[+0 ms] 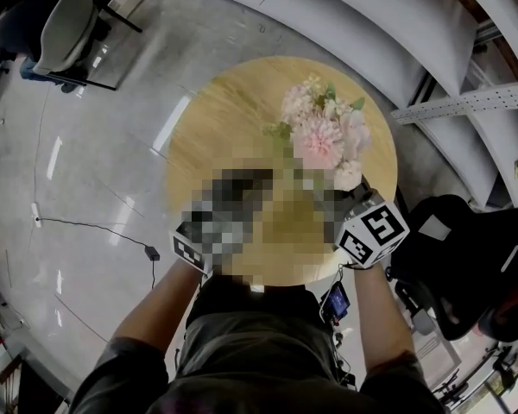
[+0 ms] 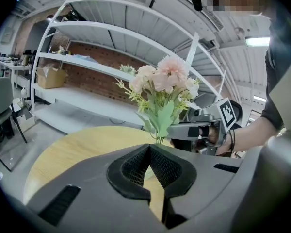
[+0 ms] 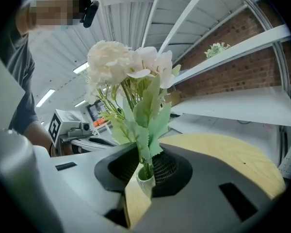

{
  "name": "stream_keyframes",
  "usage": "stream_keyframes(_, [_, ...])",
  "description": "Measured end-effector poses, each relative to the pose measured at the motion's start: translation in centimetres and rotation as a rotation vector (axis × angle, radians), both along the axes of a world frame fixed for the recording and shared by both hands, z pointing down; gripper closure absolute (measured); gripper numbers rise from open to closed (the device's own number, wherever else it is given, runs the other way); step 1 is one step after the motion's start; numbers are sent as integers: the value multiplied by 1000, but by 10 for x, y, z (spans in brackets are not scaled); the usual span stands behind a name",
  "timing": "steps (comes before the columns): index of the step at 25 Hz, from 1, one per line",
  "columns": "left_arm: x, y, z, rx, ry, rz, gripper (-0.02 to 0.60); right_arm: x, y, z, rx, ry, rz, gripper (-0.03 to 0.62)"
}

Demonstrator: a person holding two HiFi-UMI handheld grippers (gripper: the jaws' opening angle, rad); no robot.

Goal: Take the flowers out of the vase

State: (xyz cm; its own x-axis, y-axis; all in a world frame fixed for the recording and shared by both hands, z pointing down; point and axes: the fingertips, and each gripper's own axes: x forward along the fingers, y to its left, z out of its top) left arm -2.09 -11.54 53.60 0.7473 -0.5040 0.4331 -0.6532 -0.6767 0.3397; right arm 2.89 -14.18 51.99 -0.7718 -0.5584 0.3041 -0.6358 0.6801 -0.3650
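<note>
A bunch of pale pink flowers (image 1: 324, 132) stands in a small white vase (image 3: 145, 181) near the right side of the round wooden table (image 1: 216, 128). My right gripper (image 3: 145, 161) is closed round the green stems just above the vase's mouth. In the left gripper view its grey fingers (image 2: 178, 130) reach the stems from the right, below the flowers (image 2: 162, 81). My left gripper (image 2: 149, 152) is lower, with a pale strip of the vase (image 2: 146, 173) showing in the narrow gap between its pads. In the head view a mosaic patch hides both sets of jaws.
White curved shelving (image 1: 345, 15) runs behind the table. A grey chair (image 1: 65, 20) stands at the far left, and a black cable (image 1: 95, 227) lies on the shiny floor. Dark equipment (image 1: 453, 248) sits close to the table's right edge.
</note>
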Motion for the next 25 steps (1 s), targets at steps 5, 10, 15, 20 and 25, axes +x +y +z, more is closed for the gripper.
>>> stream_keyframes(5, [-5,4,-12,19,9,-8,572,0,0,-23,28,-13,16,528])
stream_keyframes(10, [-5,14,-35,48,17,-20,572,9,1,-68,77,-44,42,530])
stream_keyframes(15, [-5,22,-63,89,18,-36,572,29,-3,-134,119,-136,101,533])
stream_keyframes(20, [-19,48,-93,113,28,-46,572,46,14,-219,174,-257,137,533])
stream_keyframes(25, [-16,59,-123,165,24,-30,572,88,34,-305,240,-480,160,534])
